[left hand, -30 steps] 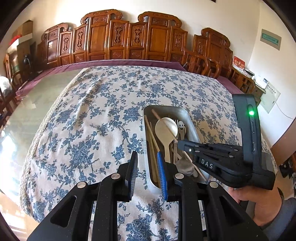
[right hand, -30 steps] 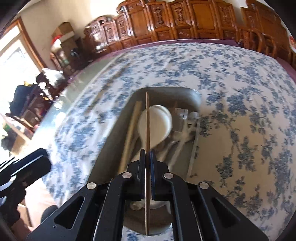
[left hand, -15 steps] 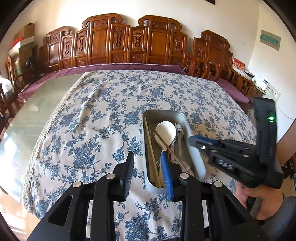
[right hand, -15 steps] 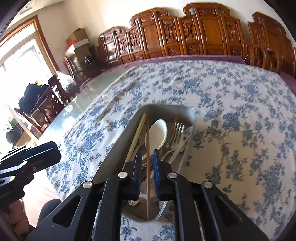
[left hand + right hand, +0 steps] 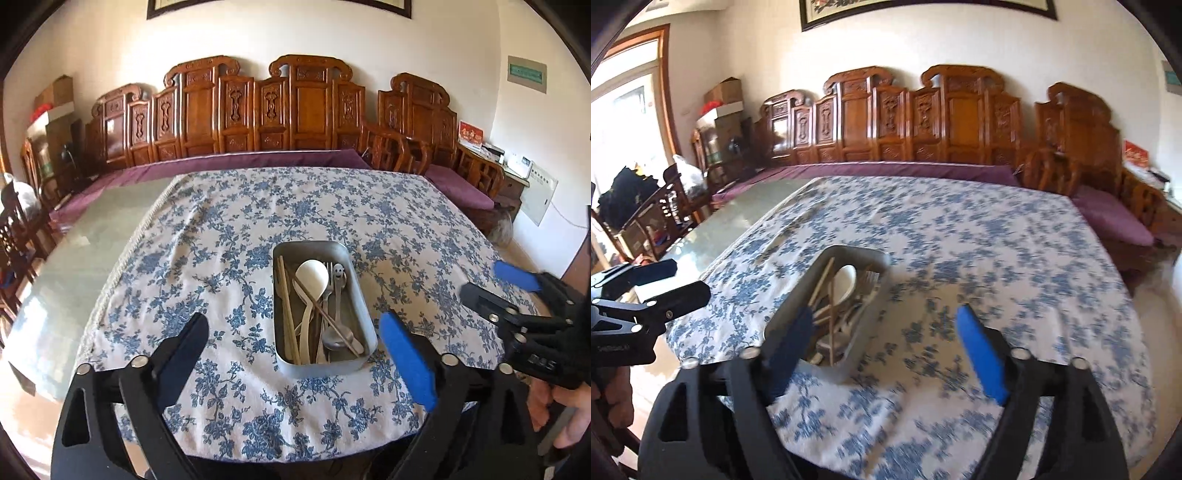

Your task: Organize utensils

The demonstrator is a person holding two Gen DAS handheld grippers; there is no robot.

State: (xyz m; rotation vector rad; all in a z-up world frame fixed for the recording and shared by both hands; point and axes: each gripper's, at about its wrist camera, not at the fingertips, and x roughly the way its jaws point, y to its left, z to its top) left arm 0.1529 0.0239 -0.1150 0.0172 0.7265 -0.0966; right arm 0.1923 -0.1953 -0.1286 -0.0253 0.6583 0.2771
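Note:
A grey metal tray (image 5: 360, 295) stands on the blue-flowered tablecloth (image 5: 221, 258). In it lie a white spoon (image 5: 312, 275), wooden chopsticks (image 5: 286, 306), metal forks and spoons (image 5: 338, 295), with one chopstick (image 5: 325, 312) lying across them. My left gripper (image 5: 295, 341) is open and empty, drawn back just before the tray's near end. My right gripper (image 5: 882, 332) is open and empty, above the cloth by the tray (image 5: 871, 310); it also shows in the left wrist view (image 5: 495, 284) at right.
Carved wooden chairs (image 5: 258, 110) and a purple bench cushion (image 5: 258, 160) line the far wall. Bare glass tabletop (image 5: 74, 251) lies left of the cloth. The table's near edge (image 5: 295, 454) is just below the grippers. A wooden chair (image 5: 657, 221) stands at left.
My right gripper let go of the chopstick, which now lies in the tray, opened wide and pulled back. My left gripper also opened wide and drew back and up.

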